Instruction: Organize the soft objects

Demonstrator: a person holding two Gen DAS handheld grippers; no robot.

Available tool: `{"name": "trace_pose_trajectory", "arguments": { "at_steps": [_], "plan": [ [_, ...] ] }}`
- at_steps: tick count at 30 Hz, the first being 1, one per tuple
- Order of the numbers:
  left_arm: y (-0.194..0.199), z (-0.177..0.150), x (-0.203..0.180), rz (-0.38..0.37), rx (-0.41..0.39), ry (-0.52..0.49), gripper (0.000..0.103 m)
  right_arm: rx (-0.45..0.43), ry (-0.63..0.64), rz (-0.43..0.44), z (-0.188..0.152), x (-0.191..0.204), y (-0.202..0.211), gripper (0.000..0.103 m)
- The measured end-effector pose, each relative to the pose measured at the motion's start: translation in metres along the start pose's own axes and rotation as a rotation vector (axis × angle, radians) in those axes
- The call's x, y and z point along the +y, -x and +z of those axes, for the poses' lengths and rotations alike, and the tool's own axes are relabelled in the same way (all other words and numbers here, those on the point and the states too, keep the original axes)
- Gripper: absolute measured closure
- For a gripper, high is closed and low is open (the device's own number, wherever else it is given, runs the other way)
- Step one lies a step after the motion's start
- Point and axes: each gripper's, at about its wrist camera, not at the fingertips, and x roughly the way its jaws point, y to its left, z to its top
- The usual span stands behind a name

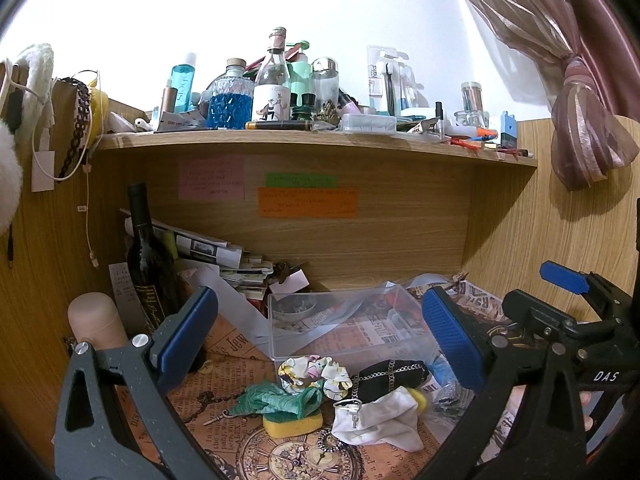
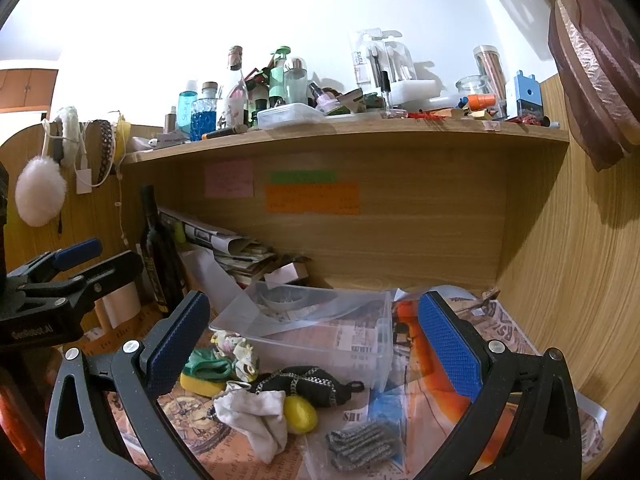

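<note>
I am holding both grippers spread wide and empty above the pile: the left gripper [image 1: 320, 344] and the right gripper [image 2: 312, 348]. The soft things are lying bunched on the printed paper just in front of the clear bin [image 1: 344, 320]: a floral scrunchie [image 1: 312, 374], a green cloth [image 1: 280, 400] draped over a sponge [image 1: 292, 426], a black pouch [image 1: 390, 376] wrapped in chain, and a white cloth [image 1: 380, 420]. I am judging them all light and limp. The cloths should bunch under a pinch at a thick fold; the pouch's chain could snag or slip, so I am favouring its fabric middle.
</note>
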Motion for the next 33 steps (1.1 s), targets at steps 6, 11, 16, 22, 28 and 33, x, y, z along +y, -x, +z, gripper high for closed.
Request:
{"name": "trace_pose_trajectory", "arguments": {
  "at_steps": [6, 11, 16, 22, 28, 33],
  "plan": [
    [-0.0004, 0.0001, 0.0, 0.0, 0.0, 0.001, 0.0, -0.001, 0.0, -0.001, 0.0, 0.0009, 0.0005, 0.0],
    [-0.0002, 0.0003, -0.0001, 0.001, 0.0, -0.002, 0.0, -0.002, 0.001, 0.001, 0.0005, 0.0017, 0.001, 0.0],
    [-0.0003, 0.0003, -0.0005, 0.001, 0.0, -0.001, 0.0, -0.003, -0.003, 0.005, 0.0019, 0.0026, 0.0011, 0.0],
    [-0.0002, 0.0004, -0.001, 0.0, 0.0, -0.001, 0.0, -0.001, -0.003, 0.009, 0.0026, 0.0035, 0.0009, 0.0],
    [-0.0002, 0.0007, -0.0014, 0.0, -0.001, -0.002, 0.0, -0.004, -0.003, 0.011, 0.0033, 0.0038, 0.0012, 0.0],
    [-0.0002, 0.001, -0.0016, -0.001, -0.001, -0.002, 0.0, -0.009, 0.0, 0.015, 0.0029, 0.0049, 0.0021, 0.0]
  ]
}}
